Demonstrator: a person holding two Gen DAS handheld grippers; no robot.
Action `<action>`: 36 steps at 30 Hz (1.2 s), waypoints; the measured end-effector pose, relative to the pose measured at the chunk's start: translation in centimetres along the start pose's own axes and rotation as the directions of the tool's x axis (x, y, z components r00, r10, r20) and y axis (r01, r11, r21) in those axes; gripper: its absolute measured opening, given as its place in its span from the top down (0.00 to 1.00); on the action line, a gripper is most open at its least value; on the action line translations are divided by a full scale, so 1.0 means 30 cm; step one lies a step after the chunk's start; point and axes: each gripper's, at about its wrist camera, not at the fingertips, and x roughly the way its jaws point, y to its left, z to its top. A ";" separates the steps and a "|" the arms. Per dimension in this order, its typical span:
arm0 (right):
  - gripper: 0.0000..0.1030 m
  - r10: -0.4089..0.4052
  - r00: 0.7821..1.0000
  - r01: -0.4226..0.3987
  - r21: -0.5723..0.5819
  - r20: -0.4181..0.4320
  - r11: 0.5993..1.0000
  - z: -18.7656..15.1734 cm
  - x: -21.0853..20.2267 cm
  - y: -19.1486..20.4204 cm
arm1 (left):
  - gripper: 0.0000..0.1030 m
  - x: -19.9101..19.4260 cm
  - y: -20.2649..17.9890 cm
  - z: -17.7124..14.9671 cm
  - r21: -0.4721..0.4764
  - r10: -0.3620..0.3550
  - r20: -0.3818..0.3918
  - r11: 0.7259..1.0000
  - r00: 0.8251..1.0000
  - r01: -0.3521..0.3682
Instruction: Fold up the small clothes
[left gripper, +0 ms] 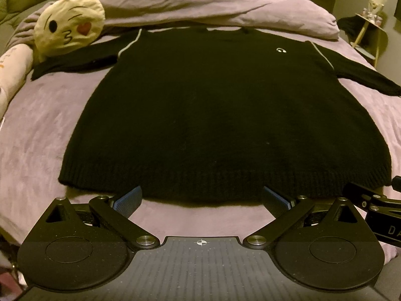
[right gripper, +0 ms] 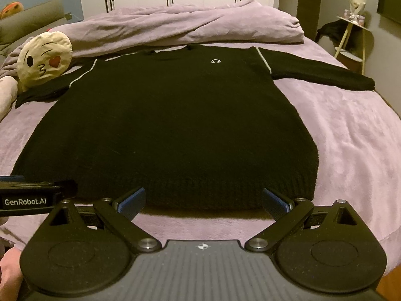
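My bed [left gripper: 50, 130] fills both views, covered in a mauve blanket, with a bunched duvet [left gripper: 200, 7] heaped along the far side at twelve o'clock. The black sweater [left gripper: 213, 115] lies flat on the blanket, front up, hem toward me and neck toward the duvet, both sleeves spread out sideways to nine and three o'clock. A small white logo [left gripper: 281, 50] sits on its chest, and pale piping runs down each shoulder seam.

At ten o'clock a round yellow cushion [left gripper: 69, 23] with a kissing face rests on the tip of the sleeve that lies on that side. Off the bed at two o'clock stands a small side table [right gripper: 353, 37] carrying a few little things I can't make out.

My left gripper [left gripper: 201, 200] hovers just short of the hem, jaws spread wide, nothing between them. My right gripper [right gripper: 204, 202] does the same beside it, equally wide and empty, near the hem's other end.
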 end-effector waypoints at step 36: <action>0.04 0.005 1.000 -0.005 -0.007 0.017 1.000 0.005 -0.020 0.020 | 0.00 -0.006 0.006 -0.015 0.001 -0.002 -0.009 1.000 1.000 0.003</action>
